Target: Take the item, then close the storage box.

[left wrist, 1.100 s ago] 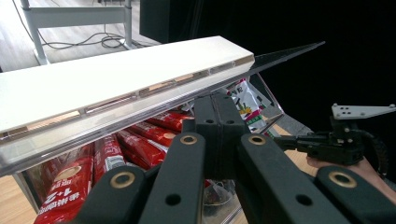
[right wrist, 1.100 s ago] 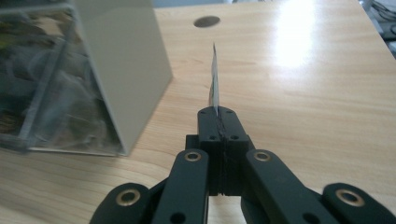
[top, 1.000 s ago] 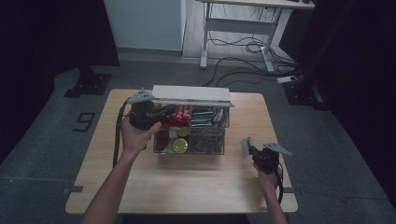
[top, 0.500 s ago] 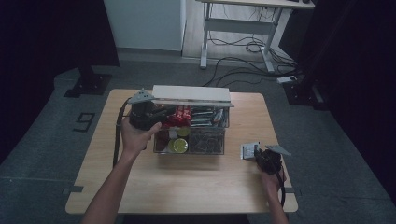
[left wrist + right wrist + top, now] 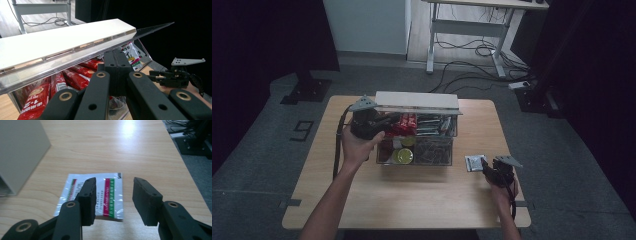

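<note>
Right gripper (image 5: 113,200) fingers spread above packet (image 5: 95,195)

Surroundings around a pale wooden table (image 5: 412,200)

A grey floor (image 5: 257,165) is spreading around the table, carrying a "9" mark (image 5: 302,131) on the left and a black stand base (image 5: 307,92) beyond it. At the back, a white desk frame (image 5: 472,22) is standing with cables (image 5: 472,50) trailing beneath it, beside a white panel (image 5: 364,25). Dark curtains (image 5: 592,75) are hanging at the right.
</note>
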`<state>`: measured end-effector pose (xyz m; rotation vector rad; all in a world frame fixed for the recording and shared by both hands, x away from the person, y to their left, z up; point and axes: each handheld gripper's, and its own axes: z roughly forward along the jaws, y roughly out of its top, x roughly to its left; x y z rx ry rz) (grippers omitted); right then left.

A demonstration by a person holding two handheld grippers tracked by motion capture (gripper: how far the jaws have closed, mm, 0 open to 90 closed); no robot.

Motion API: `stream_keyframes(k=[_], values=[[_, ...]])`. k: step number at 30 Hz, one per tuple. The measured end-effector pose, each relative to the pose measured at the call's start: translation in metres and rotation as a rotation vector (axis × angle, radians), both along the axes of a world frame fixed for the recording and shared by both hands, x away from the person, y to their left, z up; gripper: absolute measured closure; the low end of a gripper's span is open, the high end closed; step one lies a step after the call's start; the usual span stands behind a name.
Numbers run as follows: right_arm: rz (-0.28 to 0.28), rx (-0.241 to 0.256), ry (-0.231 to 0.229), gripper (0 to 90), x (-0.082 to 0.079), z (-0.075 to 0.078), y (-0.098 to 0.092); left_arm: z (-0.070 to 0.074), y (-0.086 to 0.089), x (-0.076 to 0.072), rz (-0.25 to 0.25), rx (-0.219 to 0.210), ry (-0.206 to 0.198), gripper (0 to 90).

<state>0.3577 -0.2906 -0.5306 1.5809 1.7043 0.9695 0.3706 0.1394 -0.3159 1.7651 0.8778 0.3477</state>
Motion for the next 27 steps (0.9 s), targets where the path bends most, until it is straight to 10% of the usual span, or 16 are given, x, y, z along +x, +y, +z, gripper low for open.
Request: stream_keyframes(k=[27], values=[[0.028, 0.022, -0.016, 55.3, -0.008, 0.002, 0.003, -0.014, 0.001, -0.006, -0.012, 0.003, 0.02, 89.6]])
